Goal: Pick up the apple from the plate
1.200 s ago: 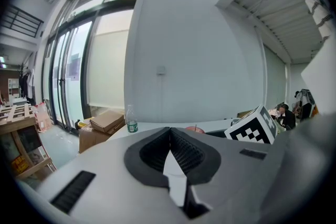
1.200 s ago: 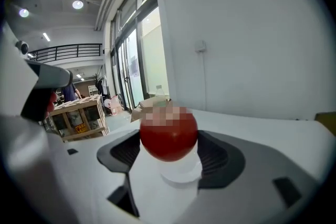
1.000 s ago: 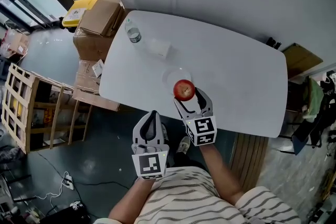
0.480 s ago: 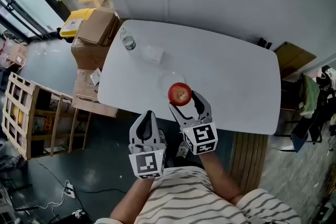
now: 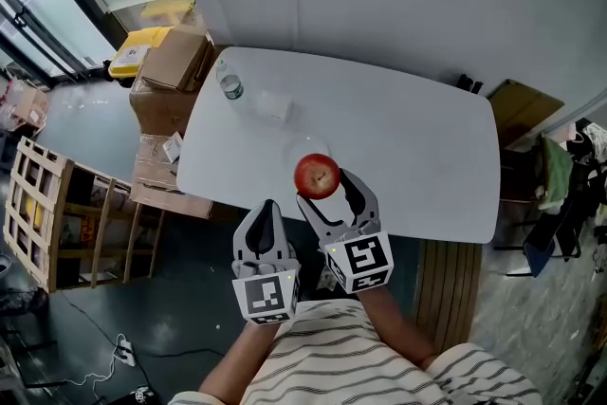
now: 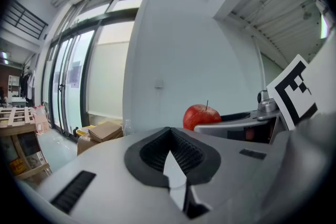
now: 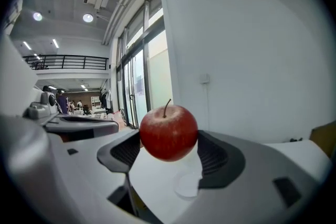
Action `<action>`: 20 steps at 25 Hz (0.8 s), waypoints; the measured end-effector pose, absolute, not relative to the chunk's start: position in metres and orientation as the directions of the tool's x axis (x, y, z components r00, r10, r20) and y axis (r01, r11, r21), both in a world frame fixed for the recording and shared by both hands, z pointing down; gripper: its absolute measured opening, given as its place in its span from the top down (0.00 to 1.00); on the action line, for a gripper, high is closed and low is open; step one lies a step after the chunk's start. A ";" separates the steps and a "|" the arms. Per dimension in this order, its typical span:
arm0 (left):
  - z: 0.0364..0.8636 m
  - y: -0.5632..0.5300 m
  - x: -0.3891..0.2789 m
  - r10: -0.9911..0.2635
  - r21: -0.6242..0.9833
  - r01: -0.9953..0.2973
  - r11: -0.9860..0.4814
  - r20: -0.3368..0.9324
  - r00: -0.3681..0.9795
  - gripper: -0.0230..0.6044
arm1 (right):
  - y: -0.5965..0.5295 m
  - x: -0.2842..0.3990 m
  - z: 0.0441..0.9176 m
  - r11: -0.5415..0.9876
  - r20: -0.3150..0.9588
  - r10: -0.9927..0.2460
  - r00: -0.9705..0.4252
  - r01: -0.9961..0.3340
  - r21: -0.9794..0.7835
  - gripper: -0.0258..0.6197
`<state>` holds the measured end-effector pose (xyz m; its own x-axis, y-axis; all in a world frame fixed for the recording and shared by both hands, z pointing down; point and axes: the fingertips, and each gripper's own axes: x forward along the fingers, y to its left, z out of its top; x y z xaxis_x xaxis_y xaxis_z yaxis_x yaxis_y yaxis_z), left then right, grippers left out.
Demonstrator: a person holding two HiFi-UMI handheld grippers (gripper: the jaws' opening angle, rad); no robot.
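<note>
The right gripper point(image 5: 323, 189) is clamping the red apple point(image 5: 317, 176) between its 2 jaws, and in the right gripper view the dark pads are pressing on both sides of the fruit, with its stem pointing up. The apple is hanging in the air over the near edge of the white table point(image 5: 408, 147), and it is not touching the plate point(image 5: 296, 145). The plate is pale and hard to make out; it is lying on the table just behind the apple in the head view and below it in the right gripper view. The left gripper point(image 5: 272, 213) is hovering just beside the right one, on the person's side of the table edge and over the dark floor. Its jaws are pressing together with nothing between them (the left gripper view is showing the ribbed pads meeting in a line). At the far left corner of the table a water bottle point(image 5: 228, 82) is standing, and a small white box point(image 5: 273, 103) is lying near it. Beyond that corner cardboard boxes point(image 5: 175, 62) are sitting on the floor. The person's striped shirt point(image 5: 332, 356) is filling the bottom of the head view.
</note>
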<state>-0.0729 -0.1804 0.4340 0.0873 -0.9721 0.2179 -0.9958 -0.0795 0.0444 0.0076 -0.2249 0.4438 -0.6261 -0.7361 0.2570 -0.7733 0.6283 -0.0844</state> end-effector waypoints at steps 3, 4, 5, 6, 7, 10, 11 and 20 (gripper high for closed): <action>0.428 -0.180 -0.074 -0.977 0.050 -0.996 -0.081 0.194 0.089 0.96 | -0.225 0.008 0.432 0.625 0.245 -0.744 -0.621 -0.777 -0.071 0.43; 0.424 -0.181 -0.074 -0.979 0.052 -0.995 -0.081 0.184 0.090 0.96 | -0.224 0.008 0.428 0.625 0.240 -0.747 -0.620 -0.778 -0.062 0.43; 0.421 -0.181 -0.075 -0.978 0.059 -0.995 -0.080 0.186 0.090 0.96 | -0.223 0.007 0.424 0.626 0.234 -0.750 -0.618 -0.778 -0.047 0.43; 0.418 -0.181 -0.076 -0.977 0.066 -0.995 -0.078 0.195 0.089 0.96 | -0.222 0.005 0.419 0.628 0.226 -0.753 -0.618 -0.777 -0.034 0.43; 0.412 -0.181 -0.077 -0.976 0.071 -0.995 -0.074 0.199 0.087 0.96 | -0.221 0.004 0.414 0.631 0.218 -0.753 -0.621 -0.775 -0.029 0.43; 0.394 -0.183 -0.077 -0.984 0.070 -0.995 -0.073 0.156 0.084 0.96 | -0.220 0.001 0.399 0.635 0.201 -0.750 -0.630 -0.771 -0.047 0.43; 0.391 -0.183 -0.076 -0.986 0.068 -0.995 -0.077 0.139 0.086 0.96 | -0.220 0.001 0.396 0.633 0.199 -0.752 -0.628 -0.773 -0.045 0.43; 0.380 -0.186 -0.073 -0.988 0.051 -0.994 -0.093 0.121 0.099 0.96 | -0.220 0.002 0.384 0.622 0.193 -0.760 -0.620 -0.781 -0.061 0.43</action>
<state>-0.0733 -0.1858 0.3801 0.0990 -0.9877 0.1213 -0.9943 -0.0933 0.0514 0.0018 -0.2203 0.3837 -0.6204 -0.7601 0.1933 -0.7808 0.6217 -0.0614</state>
